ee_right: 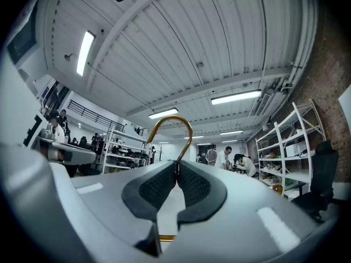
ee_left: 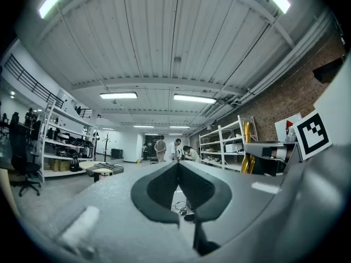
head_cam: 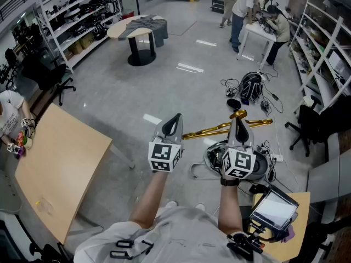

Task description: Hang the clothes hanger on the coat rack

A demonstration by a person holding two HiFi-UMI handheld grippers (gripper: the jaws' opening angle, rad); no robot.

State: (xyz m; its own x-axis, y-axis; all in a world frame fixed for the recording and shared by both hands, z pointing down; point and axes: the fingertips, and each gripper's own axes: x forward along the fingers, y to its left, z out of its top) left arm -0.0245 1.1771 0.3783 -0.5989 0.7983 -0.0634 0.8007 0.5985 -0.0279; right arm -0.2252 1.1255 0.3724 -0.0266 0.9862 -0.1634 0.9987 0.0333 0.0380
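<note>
While left tool (ee_left: 179, 166) closed empty, right tool (ee_right: 176, 167) tight on hanger (head_cam: 214, 129).

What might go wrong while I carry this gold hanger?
The right gripper pinches only the thin neck of the hanger, so it may swing or slip. The left gripper is shut, empty, not steadying it. Loose cables on the floor ahead could trip you.
</note>
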